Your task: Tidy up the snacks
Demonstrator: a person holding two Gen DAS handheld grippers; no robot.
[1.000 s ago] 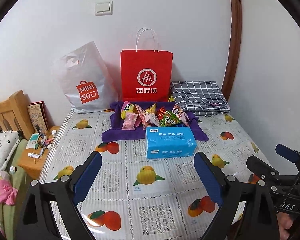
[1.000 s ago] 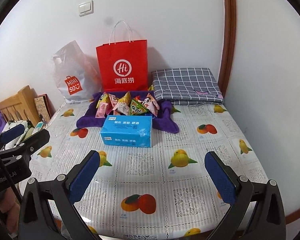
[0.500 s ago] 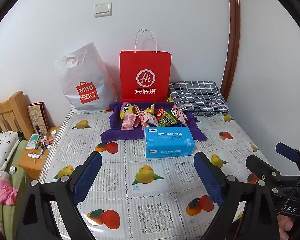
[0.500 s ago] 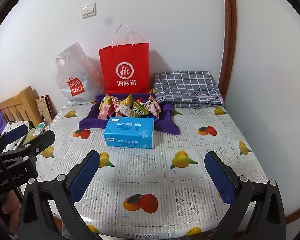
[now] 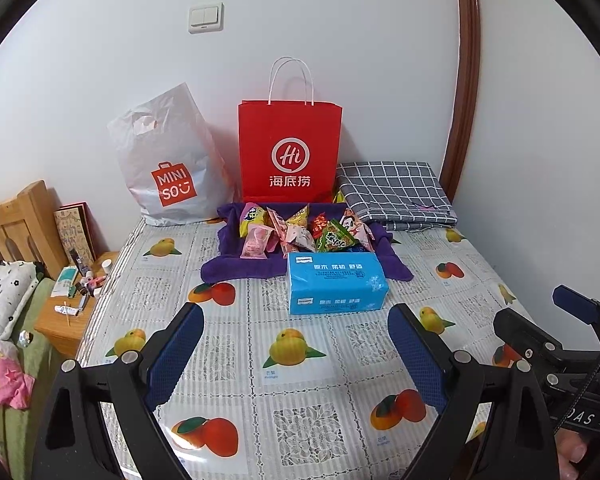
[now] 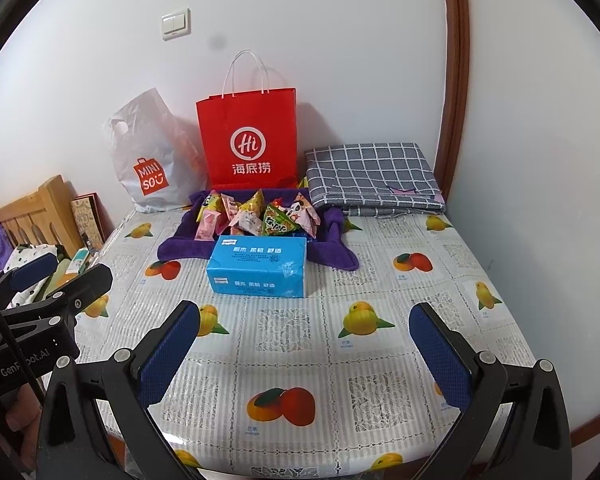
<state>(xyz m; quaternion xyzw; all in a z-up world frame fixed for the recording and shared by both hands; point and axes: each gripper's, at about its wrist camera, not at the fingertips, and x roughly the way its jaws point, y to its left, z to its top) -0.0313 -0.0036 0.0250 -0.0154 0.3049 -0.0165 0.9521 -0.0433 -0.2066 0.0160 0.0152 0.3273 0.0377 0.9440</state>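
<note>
Several small snack packets (image 5: pixel 300 230) (image 6: pixel 256 216) lie heaped on a purple cloth (image 5: pixel 236 266) (image 6: pixel 180 248) at the far side of the fruit-print table (image 5: pixel 300 360) (image 6: pixel 300 340). A blue tissue pack (image 5: pixel 336 286) (image 6: pixel 258 266) sits just in front of them. My left gripper (image 5: pixel 296 348) is open and empty, well short of the tissue pack. My right gripper (image 6: pixel 304 340) is open and empty, also short of it. Each gripper shows at the side of the other's view.
A red paper bag (image 5: pixel 290 152) (image 6: pixel 248 140) and a white MINISO plastic bag (image 5: pixel 168 164) (image 6: pixel 152 160) stand against the wall behind the snacks. A folded grey checked cloth (image 5: pixel 392 192) (image 6: pixel 372 176) lies at the back right. A wooden nightstand with clutter (image 5: pixel 76 300) is left of the table.
Both grippers have tilted or lifted slightly, so the scene sits a little lower in both views. Nothing on the table has moved.
</note>
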